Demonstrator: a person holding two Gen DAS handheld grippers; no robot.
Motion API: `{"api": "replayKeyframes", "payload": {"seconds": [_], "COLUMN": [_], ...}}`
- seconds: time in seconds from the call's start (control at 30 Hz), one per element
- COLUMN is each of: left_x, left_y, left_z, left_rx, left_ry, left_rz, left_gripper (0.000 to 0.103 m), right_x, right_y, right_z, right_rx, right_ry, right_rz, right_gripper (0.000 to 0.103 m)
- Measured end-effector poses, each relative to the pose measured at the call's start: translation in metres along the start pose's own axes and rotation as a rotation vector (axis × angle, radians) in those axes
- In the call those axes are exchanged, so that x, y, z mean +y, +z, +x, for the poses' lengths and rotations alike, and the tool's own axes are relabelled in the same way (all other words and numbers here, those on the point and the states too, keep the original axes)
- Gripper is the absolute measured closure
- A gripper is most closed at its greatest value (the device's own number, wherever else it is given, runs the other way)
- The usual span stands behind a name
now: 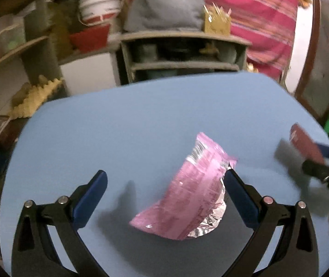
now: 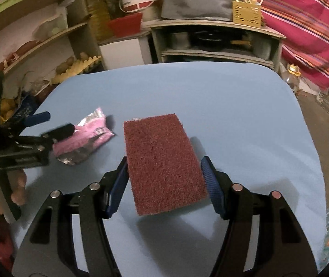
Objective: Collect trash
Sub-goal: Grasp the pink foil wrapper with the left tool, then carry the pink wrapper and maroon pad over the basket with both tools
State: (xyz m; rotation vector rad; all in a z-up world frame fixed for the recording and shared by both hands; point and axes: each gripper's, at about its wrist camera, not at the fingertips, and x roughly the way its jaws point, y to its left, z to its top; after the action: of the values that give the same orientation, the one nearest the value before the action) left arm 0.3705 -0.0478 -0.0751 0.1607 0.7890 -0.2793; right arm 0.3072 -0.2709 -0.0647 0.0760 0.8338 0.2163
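Right gripper (image 2: 164, 180) clamps a red pad (image 2: 162, 161), seemingly lifted off the blue table (image 2: 233, 106); left gripper (image 1: 164, 180) wide open over the pink wrapper (image 1: 187, 196)

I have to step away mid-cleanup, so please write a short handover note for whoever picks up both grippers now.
Right gripper: clamped on the maroon scrub pad, lifted off the blue table.
Left gripper: open, around the pink wrapper; one finger is right at the wrapper's edge, no grip yet.
The wrapper, torn open with foil showing, lies on the table to the left of the pad.
Done: pad picked up.
Left: close on the wrapper, lift it, carry both to the trash. No bin is in view.
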Motion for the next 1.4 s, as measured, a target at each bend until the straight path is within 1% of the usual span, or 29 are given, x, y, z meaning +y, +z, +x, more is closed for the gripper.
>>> {"api": "replayKeyframes", "payload": {"seconds": [0.1, 0.2, 0.23, 0.27, 0.33, 0.37, 0.4, 0.43, 0.47, 0.5, 0.53, 0.57, 0.63, 0.67, 0.83, 0.93, 1.03, 1.13, 1.23, 1.4], "left_x": [0.008, 0.017, 0.018, 0.015, 0.01, 0.008, 0.007, 0.006, 0.004, 0.0, -0.003, -0.007, -0.011, -0.013, -0.021, -0.031, -0.045, -0.065, -0.091, -0.135], "left_y": [-0.002, -0.003, -0.003, -0.004, -0.006, -0.006, -0.006, -0.007, -0.008, -0.009, -0.01, -0.01, -0.009, -0.008, -0.003, 0.001, 0.001, 0.002, 0.007, 0.017], "left_z": [0.007, 0.01, 0.011, 0.013, 0.02, 0.017, 0.016, 0.014, 0.014, 0.012, 0.011, 0.007, 0.002, -0.003, -0.019, -0.041, -0.064, -0.082, -0.095, -0.116], "left_rx": [0.016, 0.027, 0.034, 0.049, 0.086, 0.073, 0.071, 0.069, 0.066, 0.062, 0.058, 0.046, 0.027, 0.014, -0.033, -0.09, -0.144, -0.181, -0.209, -0.251], "left_ry": [-0.011, -0.04, -0.046, -0.055, -0.067, -0.063, -0.087, -0.102, -0.099, -0.088, -0.083, -0.078, -0.078, -0.075, -0.043, -0.001, 0.045, 0.068, 0.095, 0.071], "left_rz": [-0.042, -0.084, -0.082, -0.07, -0.045, -0.032, -0.026, -0.024, -0.016, 0.003, 0.019, 0.038, 0.054, 0.06, 0.079, 0.11, 0.118, 0.124, 0.164, 0.201], "left_gripper": [0.004, 0.006, 0.013, 0.026, 0.044, 0.049, 0.055, 0.067, 0.072, 0.073, 0.078, 0.087, 0.093, 0.095, 0.096, 0.097, 0.097, 0.097, 0.097, 0.097], "right_x": [-0.005, -0.008, -0.009, -0.008, -0.007, -0.006, -0.005, -0.005, -0.004, -0.003, -0.003, -0.003, -0.004, -0.005, -0.009, -0.018, -0.028, -0.042, -0.058, -0.087], "right_y": [-0.004, -0.004, -0.004, -0.004, -0.004, -0.004, -0.004, -0.004, -0.004, -0.004, -0.003, -0.004, -0.005, -0.006, -0.01, -0.015, -0.017, -0.019, -0.023, -0.035], "right_z": [-0.002, -0.002, -0.001, -0.001, 0.001, 0.0, 0.0, 0.001, 0.0, 0.0, -0.001, -0.002, -0.005, -0.008, -0.025, -0.047, -0.07, -0.097, -0.124, -0.168], "right_rx": [-0.003, -0.007, -0.006, -0.006, -0.006, -0.007, -0.007, -0.007, -0.007, -0.007, -0.008, -0.012, -0.015, -0.019, -0.035, -0.061, -0.083, -0.119, -0.156, -0.199], "right_ry": [-0.006, -0.008, -0.007, -0.007, -0.006, -0.007, -0.009, -0.012, -0.016, -0.018, -0.019, -0.02, -0.021, -0.025, -0.044, -0.057, -0.082, -0.109, -0.135, -0.194], "right_rz": [0.01, 0.02, 0.022, 0.022, 0.019, 0.016, 0.011, 0.007, 0.001, -0.002, -0.003, -0.001, 0.003, 0.005, 0.011, 0.025, 0.026, 0.038, 0.058, 0.088], "right_gripper": [0.04, 0.04, 0.04, 0.04, 0.04, 0.04, 0.04, 0.04, 0.04, 0.04, 0.04, 0.04, 0.04, 0.04, 0.04, 0.04, 0.04, 0.04, 0.04, 0.04]}}
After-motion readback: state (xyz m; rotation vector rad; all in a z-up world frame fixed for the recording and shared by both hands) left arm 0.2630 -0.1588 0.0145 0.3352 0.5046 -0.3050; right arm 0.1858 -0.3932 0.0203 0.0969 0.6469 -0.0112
